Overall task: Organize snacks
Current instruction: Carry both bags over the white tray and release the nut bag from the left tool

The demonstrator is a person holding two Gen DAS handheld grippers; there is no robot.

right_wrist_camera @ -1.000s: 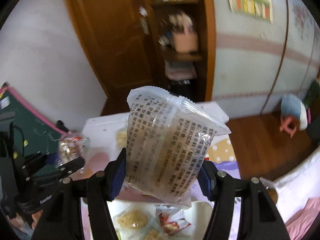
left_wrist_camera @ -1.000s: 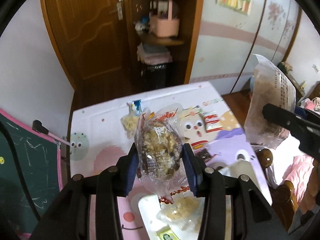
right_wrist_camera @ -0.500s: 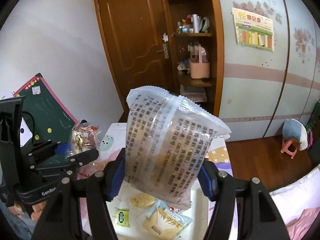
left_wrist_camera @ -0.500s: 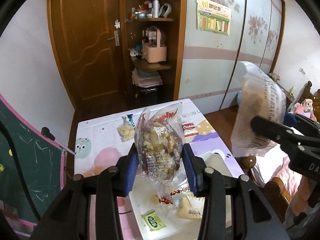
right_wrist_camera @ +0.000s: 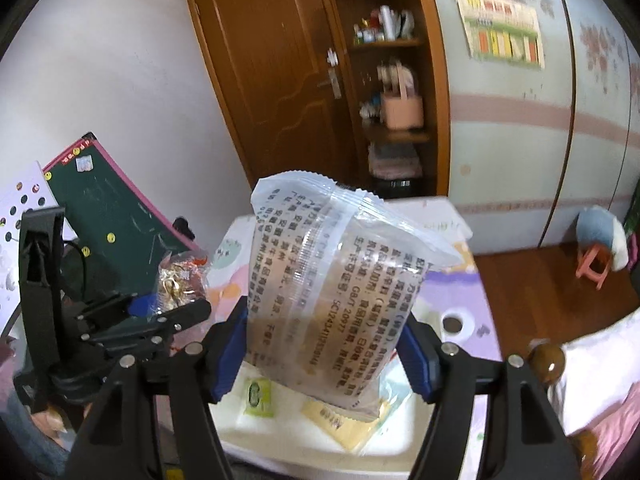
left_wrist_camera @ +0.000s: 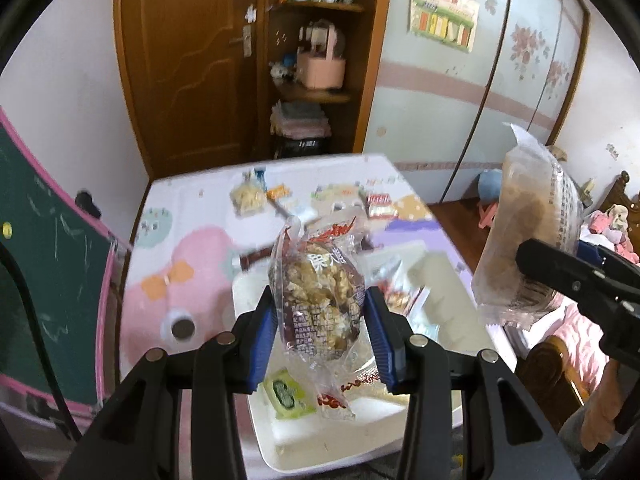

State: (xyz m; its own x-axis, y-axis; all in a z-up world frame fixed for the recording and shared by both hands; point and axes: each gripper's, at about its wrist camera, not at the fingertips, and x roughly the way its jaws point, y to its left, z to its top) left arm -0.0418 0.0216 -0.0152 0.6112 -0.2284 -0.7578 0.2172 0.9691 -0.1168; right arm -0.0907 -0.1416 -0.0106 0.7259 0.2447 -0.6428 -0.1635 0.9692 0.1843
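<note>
The left gripper (left_wrist_camera: 320,334) is clamped on a clear, red-printed snack packet (left_wrist_camera: 318,300) full of pale brown clusters. Its blue pads (left_wrist_camera: 264,340) press both sides of the packet's lower half; the upper half rises above the fingertips and a twisted tail hangs below them. To the left of this gripper stands a green chalkboard with a pink frame (left_wrist_camera: 52,264), close beside the table's left edge. Directly under and ahead of the gripper sits a white tray (left_wrist_camera: 304,440) on a table with a cartoon-print cover (left_wrist_camera: 192,256). A small green sachet (left_wrist_camera: 286,392) lies in the tray just beneath the left finger. Farther ahead, a few loose snack packs (left_wrist_camera: 248,196) lie near the table's far edge, with bare cover between them and the tray. Beyond that edge stand a wooden door and open shelves.

To the right, level with the left gripper and apart from it, the right gripper (right_wrist_camera: 326,352) carries a larger translucent bag with black printed text (right_wrist_camera: 336,292). The bag stands upright between the fingers and fills the gap from pad to pad; the jaws are opening. Below it the same tray holds a yellow packet (right_wrist_camera: 340,420). Right of this gripper the table ends, with wooden floor and a pink-covered bed beyond.
</note>
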